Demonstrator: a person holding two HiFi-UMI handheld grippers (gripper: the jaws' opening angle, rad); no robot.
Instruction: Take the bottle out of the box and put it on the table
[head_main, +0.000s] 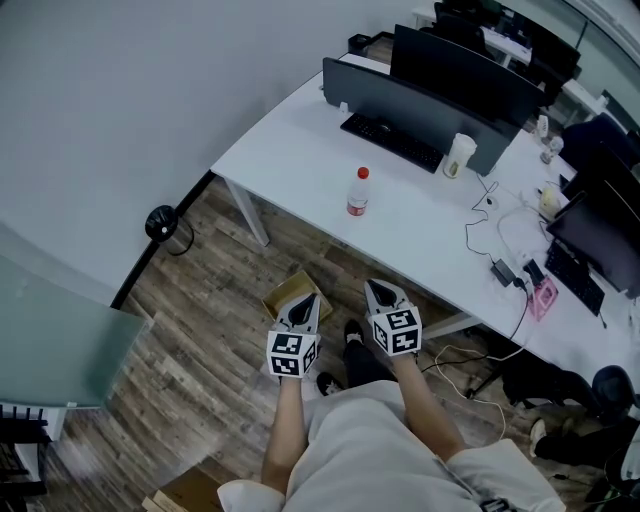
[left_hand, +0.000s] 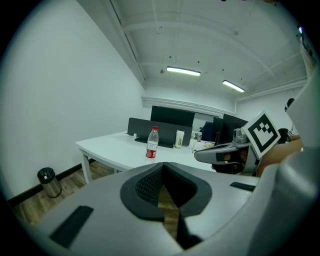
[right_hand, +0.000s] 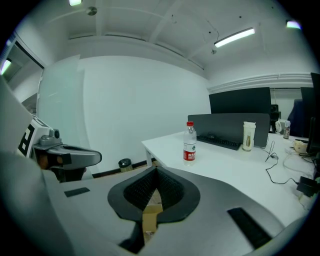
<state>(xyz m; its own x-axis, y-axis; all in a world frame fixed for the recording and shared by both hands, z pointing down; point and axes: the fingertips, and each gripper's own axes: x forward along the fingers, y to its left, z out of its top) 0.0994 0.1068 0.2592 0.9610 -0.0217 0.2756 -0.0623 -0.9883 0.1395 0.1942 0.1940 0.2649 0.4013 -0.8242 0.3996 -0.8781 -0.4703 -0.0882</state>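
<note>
Left gripper (left_hand: 162, 167): fingers (left_hand: 142, 187) pressed together, nothing between them. Right gripper (right_hand: 156, 172), same story: fingers closed on empty air, with only a sliver of cardboard showing through the slit beyond. Both hover side by side, low in front of the person, just above the open cardboard box (head_main: 283, 296) on the wooden floor (head_main: 200, 340). And there's the bottle (head_main: 358, 192), red cap, upright on the white table (head_main: 300, 130), well apart from both grippers, short of the keyboard (head_main: 392, 140). By the look of it, the placing step is done and nothing is left to lift. The next move calls for little: keep clear of the bottle and rest.
</note>
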